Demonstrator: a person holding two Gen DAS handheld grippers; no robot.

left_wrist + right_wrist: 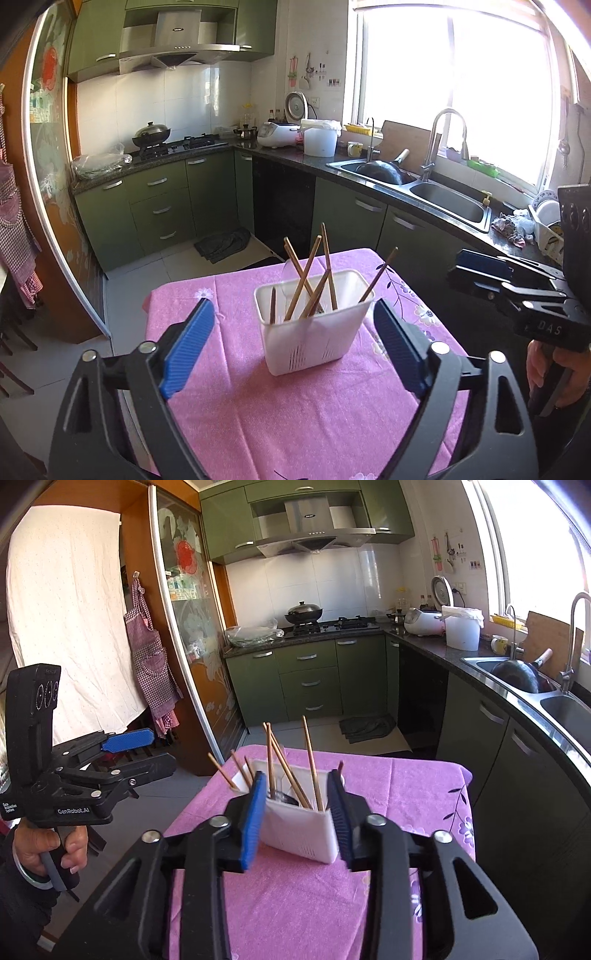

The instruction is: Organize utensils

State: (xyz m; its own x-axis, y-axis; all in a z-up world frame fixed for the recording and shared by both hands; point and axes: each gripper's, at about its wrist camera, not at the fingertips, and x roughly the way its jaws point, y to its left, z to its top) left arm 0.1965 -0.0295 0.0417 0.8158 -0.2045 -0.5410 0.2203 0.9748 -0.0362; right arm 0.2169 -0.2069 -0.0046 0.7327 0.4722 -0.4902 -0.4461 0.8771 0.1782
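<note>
Chopsticks (309, 284) stand loose and leaning at mixed angles in a white plastic holder (314, 332), which sits on the pink flowered tablecloth (295, 417) near the middle of the table. In the left wrist view the left gripper (291, 343) hangs low at 6 o'clock, its blue pads (188, 350) spread wide on either side of the holder and touching nothing. In that same view the right gripper (480, 267) shows at 3 o'clock, off the table's edge, gripped by the person's right hand (554, 373); its jaws are partly apart with nothing between them. From the right wrist view the blue-padded fingers frame the holder (303, 830) at 6 o'clock, near its sides, though contact cannot be told. Beyond the table, green cabinets (162, 206) run at 10 o'clock, a dark cloth (223, 245) lies on the floor at 11, a lidded wok (152, 134) sits on the stove, and a steel double sink (421, 188) lies under the bright window at 2 o'clock
</note>
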